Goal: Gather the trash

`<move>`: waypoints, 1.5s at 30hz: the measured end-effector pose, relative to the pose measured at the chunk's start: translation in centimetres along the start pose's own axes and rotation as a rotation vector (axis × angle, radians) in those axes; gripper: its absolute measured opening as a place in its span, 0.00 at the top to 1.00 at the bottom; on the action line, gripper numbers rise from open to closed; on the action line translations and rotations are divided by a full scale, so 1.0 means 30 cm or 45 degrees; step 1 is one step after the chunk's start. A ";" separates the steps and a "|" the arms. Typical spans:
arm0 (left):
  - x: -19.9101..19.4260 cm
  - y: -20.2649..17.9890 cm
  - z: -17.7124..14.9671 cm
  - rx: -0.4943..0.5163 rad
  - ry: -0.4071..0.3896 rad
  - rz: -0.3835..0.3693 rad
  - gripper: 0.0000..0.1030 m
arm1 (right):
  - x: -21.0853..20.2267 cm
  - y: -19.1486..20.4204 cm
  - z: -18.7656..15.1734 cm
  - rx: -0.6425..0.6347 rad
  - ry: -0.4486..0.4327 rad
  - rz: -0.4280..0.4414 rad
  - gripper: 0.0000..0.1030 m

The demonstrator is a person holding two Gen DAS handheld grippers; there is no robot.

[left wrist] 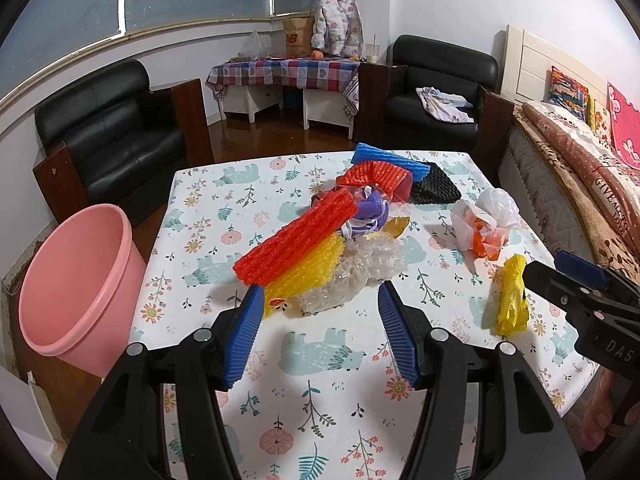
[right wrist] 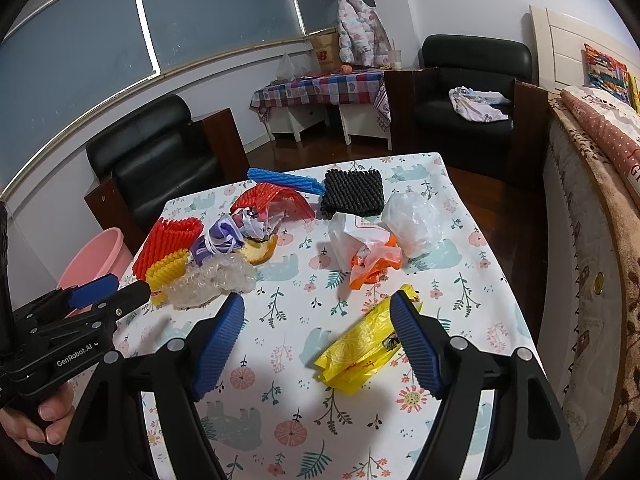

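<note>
Approach step: our left gripper (left wrist: 320, 300) jaws apart before clear bubble wrap (left wrist: 360, 272); right gripper (right wrist: 318, 320) jaws apart beside yellow bag (right wrist: 360, 352). Next: close, carry to pink bin (left wrist: 76, 280).

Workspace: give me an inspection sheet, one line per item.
Surface: table under a floral bear-print cloth.
Job's things: red foam net, yellow foam net, bubble wrap, blue foam net, black foam net, white and orange bags, yellow bag; pink bin on the floor beside the table.
Clutter: nothing seen beyond the trash.
Grippers: left claw open, facing the bubble wrap; right claw open, yellow bag by its right finger.
Cables: nothing seen.
Surroundings: black armchairs, bed.
</note>
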State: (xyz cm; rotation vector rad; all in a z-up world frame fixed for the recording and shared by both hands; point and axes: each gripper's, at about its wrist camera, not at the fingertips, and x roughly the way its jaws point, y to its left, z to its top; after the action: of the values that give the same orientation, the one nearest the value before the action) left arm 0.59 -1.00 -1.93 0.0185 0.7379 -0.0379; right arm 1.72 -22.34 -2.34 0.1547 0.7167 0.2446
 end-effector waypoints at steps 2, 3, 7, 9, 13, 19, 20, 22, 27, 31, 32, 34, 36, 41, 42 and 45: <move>0.003 0.002 -0.002 -0.001 0.003 -0.002 0.42 | 0.001 0.000 -0.001 0.000 0.001 0.000 0.28; 0.003 0.001 0.000 0.000 0.001 -0.001 0.42 | 0.001 0.000 0.000 0.000 0.000 0.000 0.28; 0.003 0.001 0.001 0.001 0.000 -0.006 0.42 | 0.000 0.000 0.000 0.000 0.002 0.000 0.28; -0.004 0.003 0.001 0.015 -0.011 -0.038 0.42 | 0.007 -0.002 -0.002 -0.001 0.005 -0.002 0.28; -0.031 0.018 0.007 0.058 -0.057 -0.095 0.42 | 0.011 -0.011 -0.004 -0.003 0.008 -0.011 0.28; -0.071 0.072 0.026 0.097 -0.097 -0.119 0.42 | 0.016 -0.031 -0.001 0.004 0.011 -0.017 0.28; -0.069 0.085 0.035 0.098 -0.095 -0.113 0.42 | 0.017 -0.033 0.001 0.005 0.012 -0.015 0.28; -0.055 0.107 0.047 0.096 -0.085 -0.096 0.42 | 0.020 -0.040 0.006 0.008 0.015 -0.013 0.28; -0.008 0.137 0.090 0.108 -0.035 -0.145 0.42 | 0.028 -0.055 0.015 0.013 0.025 -0.008 0.31; 0.025 0.110 0.136 0.132 -0.013 -0.221 0.42 | 0.032 -0.073 0.031 0.036 0.024 -0.005 0.32; 0.033 0.097 0.148 0.143 -0.010 -0.235 0.42 | 0.032 -0.077 0.036 0.041 0.021 -0.004 0.32; 0.047 0.072 0.166 0.179 -0.007 -0.246 0.42 | 0.034 -0.087 0.045 0.050 0.017 -0.001 0.32; 0.067 0.046 0.178 0.218 0.004 -0.249 0.42 | 0.038 -0.098 0.054 0.060 0.016 0.003 0.32; 0.133 0.010 0.185 0.302 0.049 -0.221 0.58 | 0.055 -0.123 0.086 0.101 0.015 0.037 0.34; 0.148 0.016 0.187 0.290 0.076 -0.234 0.66 | 0.059 -0.127 0.093 0.106 0.014 0.044 0.34; 0.169 0.055 0.186 0.209 0.115 -0.257 0.88 | 0.084 -0.122 0.123 0.106 0.014 0.076 0.35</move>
State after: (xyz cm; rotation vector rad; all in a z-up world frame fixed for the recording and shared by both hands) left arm 8.15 0.33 -1.19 0.1032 0.8235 -0.2922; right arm 6.61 -25.39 -1.99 0.2543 0.7344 0.2727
